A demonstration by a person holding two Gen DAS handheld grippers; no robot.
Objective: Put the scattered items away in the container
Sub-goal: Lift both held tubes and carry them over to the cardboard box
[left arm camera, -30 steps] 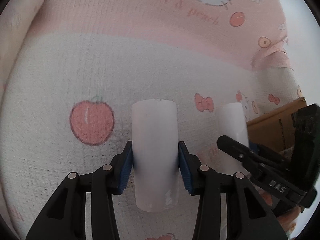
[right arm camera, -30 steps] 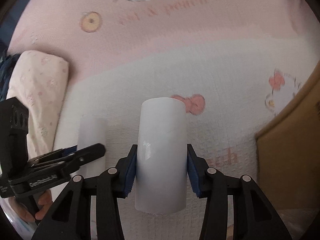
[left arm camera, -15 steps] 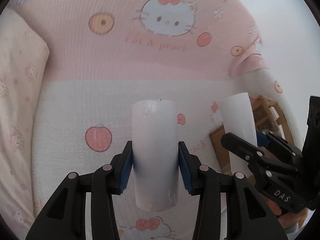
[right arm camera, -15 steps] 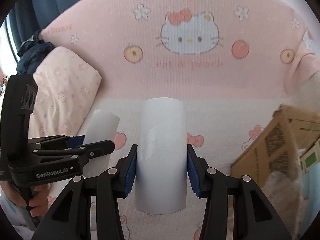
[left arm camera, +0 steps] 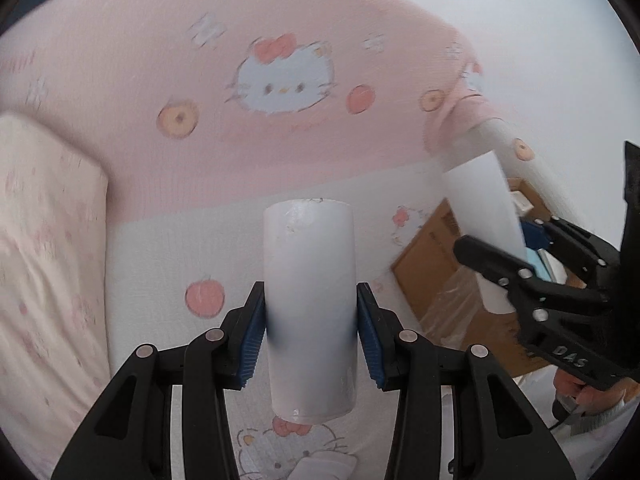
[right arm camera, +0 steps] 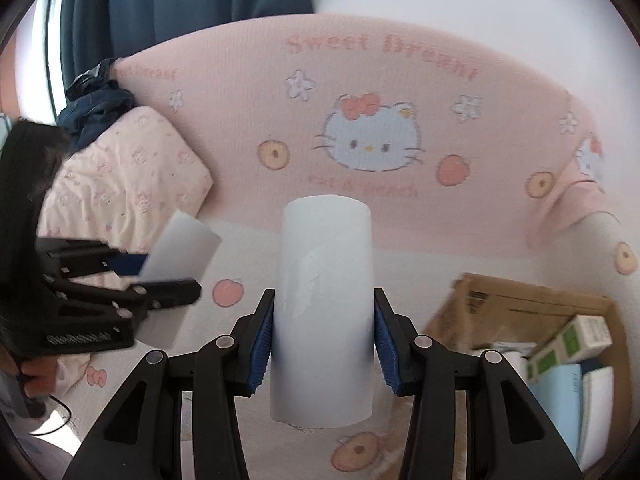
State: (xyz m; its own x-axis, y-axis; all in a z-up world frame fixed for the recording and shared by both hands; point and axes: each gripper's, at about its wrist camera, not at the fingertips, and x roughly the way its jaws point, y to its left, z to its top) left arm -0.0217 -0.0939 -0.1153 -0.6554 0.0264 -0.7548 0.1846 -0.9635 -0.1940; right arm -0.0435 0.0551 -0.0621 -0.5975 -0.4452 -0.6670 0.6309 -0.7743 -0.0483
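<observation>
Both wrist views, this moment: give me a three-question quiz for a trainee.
1. True or false: each gripper, left gripper and right gripper, clamps a white cylinder.
2. In the right wrist view, the cardboard box lies: A lower left, B lower right, C top centre?
3. What surface lies beneath both grippers?

Key: 1 true, left cylinder, right cylinder. 2 B. 3 the pink cartoon-cat bedsheet.

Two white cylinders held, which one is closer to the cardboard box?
The white cylinder in the right gripper; the cardboard box sits on its side. The left gripper holds the frosted cylinder farther away.
</observation>
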